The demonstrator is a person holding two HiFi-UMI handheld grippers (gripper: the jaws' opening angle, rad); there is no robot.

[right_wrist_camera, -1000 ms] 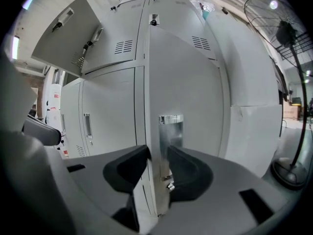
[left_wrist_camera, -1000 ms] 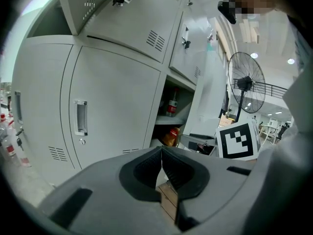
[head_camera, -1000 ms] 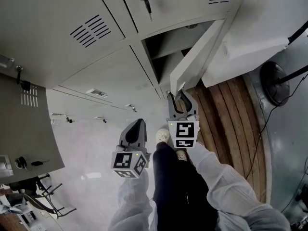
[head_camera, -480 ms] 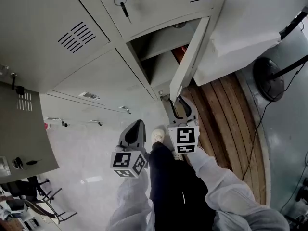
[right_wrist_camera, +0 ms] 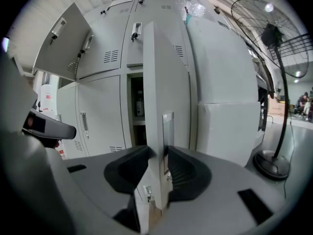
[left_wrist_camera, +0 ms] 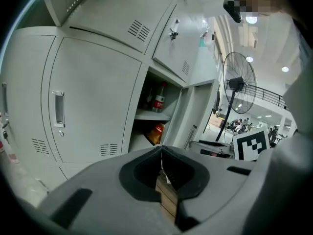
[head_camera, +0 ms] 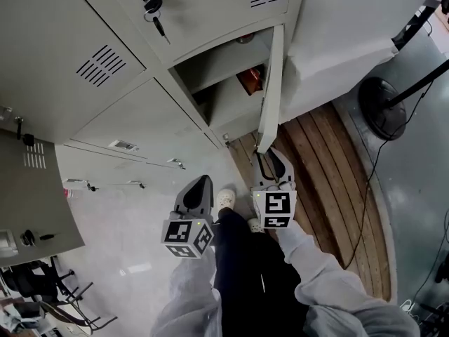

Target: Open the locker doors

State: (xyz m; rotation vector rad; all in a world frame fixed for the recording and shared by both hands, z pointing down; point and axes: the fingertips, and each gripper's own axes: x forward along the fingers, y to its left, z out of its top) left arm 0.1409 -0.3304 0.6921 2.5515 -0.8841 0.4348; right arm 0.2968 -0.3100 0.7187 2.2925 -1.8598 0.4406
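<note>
The right tongs point(head_camera: 271, 161) reach forward at the end of the right arm point(head_camera: 316, 272), which is in a white sleeve and stretched away from the body, with the marker cube point(head_camera: 274, 210) facing up. Their jaws are closing with the free edge of the locker door point(right_wrist_camera: 156, 82) between them, and the pads seem to touch it, one on each face. The left tongs point(head_camera: 205, 180) are held nearer the body, just left of the dark-trousered legs point(head_camera: 245, 265), on the left arm point(head_camera: 186, 286) in the same white sleeve. Their jaws are together with the tips meeting, and nothing is between them. The two tongs are apart, and both point forward.
</note>
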